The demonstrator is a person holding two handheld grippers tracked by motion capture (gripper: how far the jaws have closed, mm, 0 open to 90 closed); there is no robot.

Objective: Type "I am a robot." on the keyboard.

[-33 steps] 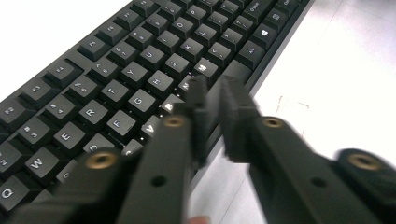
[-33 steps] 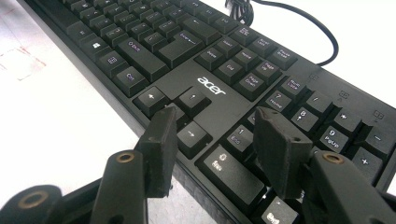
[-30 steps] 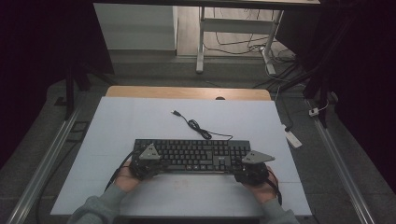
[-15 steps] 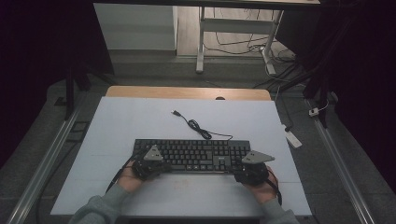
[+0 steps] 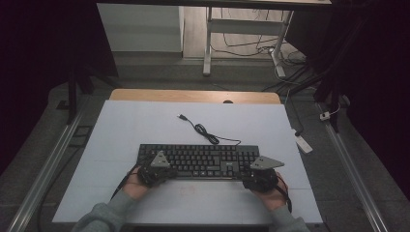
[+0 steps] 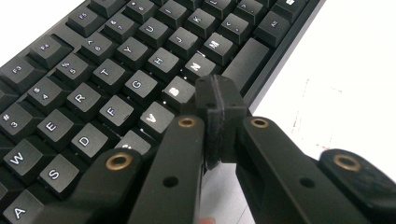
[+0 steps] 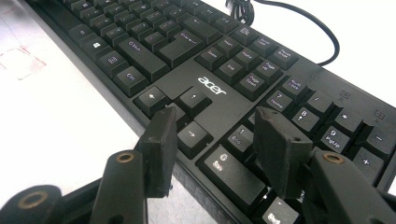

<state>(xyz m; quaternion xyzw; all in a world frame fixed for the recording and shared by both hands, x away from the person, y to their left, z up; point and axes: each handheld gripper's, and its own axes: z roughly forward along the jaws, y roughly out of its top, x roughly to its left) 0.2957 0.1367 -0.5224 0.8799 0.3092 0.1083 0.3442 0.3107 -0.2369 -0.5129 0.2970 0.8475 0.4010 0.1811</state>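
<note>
The high view is dim, with dark surroundings swallowing detail beyond the pale table (image 5: 145, 125). Both gripper views are brighter, the table perhaps overexposed, and the nearest jaws look soft.

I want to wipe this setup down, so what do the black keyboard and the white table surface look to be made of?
The black keyboard looks like moulded plastic: matte case, slightly glossy keycaps with printed white legends. The white table surface seems a smooth, matte board or laminate, lightly scuffed with faint reddish marks; its exact material is unclear.
</note>
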